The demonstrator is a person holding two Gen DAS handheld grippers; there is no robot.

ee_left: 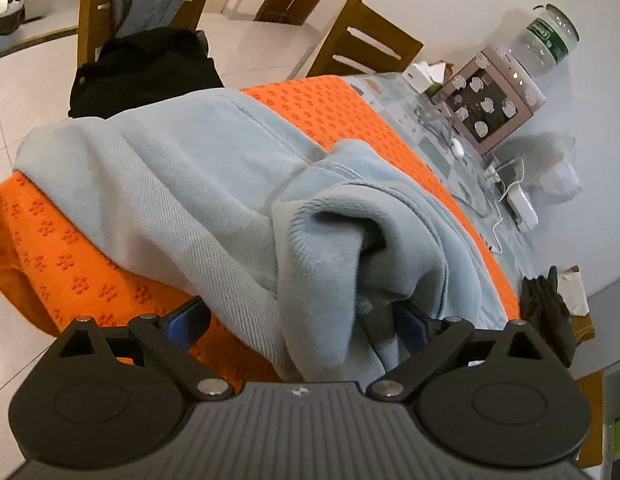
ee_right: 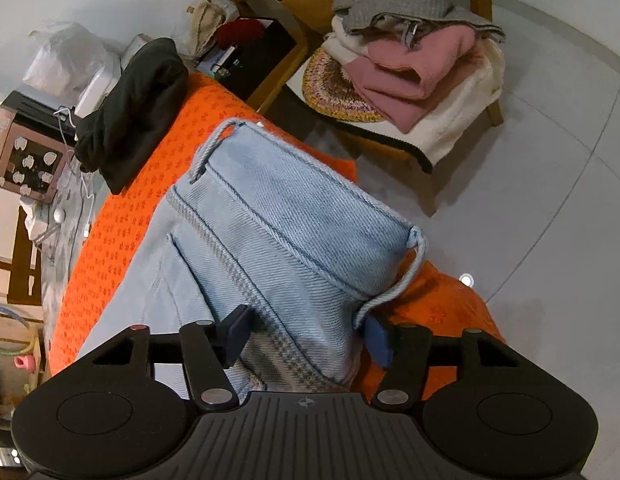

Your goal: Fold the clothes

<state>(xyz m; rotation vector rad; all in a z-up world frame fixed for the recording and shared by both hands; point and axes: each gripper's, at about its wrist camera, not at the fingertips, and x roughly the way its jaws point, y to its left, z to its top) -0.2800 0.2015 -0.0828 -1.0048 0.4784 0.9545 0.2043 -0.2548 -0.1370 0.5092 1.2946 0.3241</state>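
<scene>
Pale blue jeans (ee_left: pixel 197 184) lie on an orange patterned mat (ee_left: pixel 334 108) over the table. In the left wrist view a bunched, inside-out end of the jeans (ee_left: pixel 342 248) fills the space between the wide-apart blue fingers of my left gripper (ee_left: pixel 301 316), which is open. In the right wrist view the waistband with belt loops (ee_right: pixel 293 216) lies flat across the mat (ee_right: pixel 149 184). My right gripper (ee_right: pixel 305 334) stands open around the near waistband edge, with one finger (ee_right: pixel 233 332) on top of the denim and the other (ee_right: pixel 378 338) at its edge.
A black garment (ee_right: pixel 129 108) lies on the mat's far side, beside a pink box (ee_left: pixel 490 108), a water bottle (ee_left: pixel 546 40), cables and a white charger (ee_left: pixel 522 204). A chair (ee_right: pixel 414 68) holds stacked grey, pink and cream clothes. Wooden chairs (ee_left: pixel 362 40) stand beyond the table. A black glove (ee_left: pixel 546 308) is at right.
</scene>
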